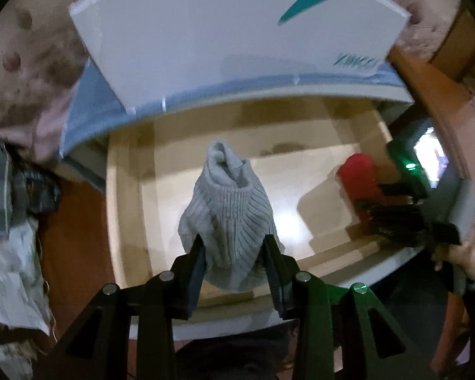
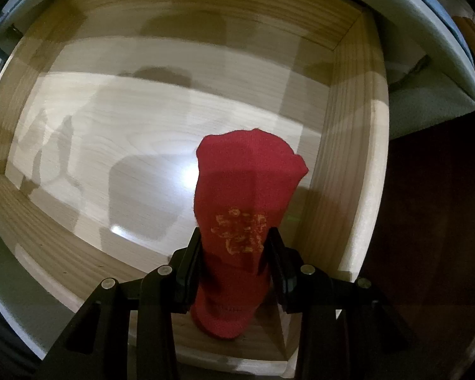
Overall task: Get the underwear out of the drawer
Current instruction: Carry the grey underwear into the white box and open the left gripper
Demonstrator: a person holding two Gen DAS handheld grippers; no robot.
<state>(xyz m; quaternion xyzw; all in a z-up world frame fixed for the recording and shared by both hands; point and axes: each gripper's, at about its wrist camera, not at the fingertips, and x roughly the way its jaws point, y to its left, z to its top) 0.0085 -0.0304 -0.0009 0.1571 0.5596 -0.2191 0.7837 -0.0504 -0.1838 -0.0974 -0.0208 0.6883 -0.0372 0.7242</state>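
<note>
We see the wooden drawer (image 2: 348, 145) bare-floored; above it our left gripper (image 1: 234, 253) clamps a grey ribbed garment (image 1: 228, 209), and our right gripper (image 2: 236, 250) clamps a red one (image 2: 247, 183) (both soft, light, best pinched mid-fold).

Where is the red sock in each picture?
Left wrist view: the red sock is far right, in the right hand-held gripper.
Right wrist view: the sock is lower center, between the black fingers.
Shared landmark: the wooden drawer.
</note>
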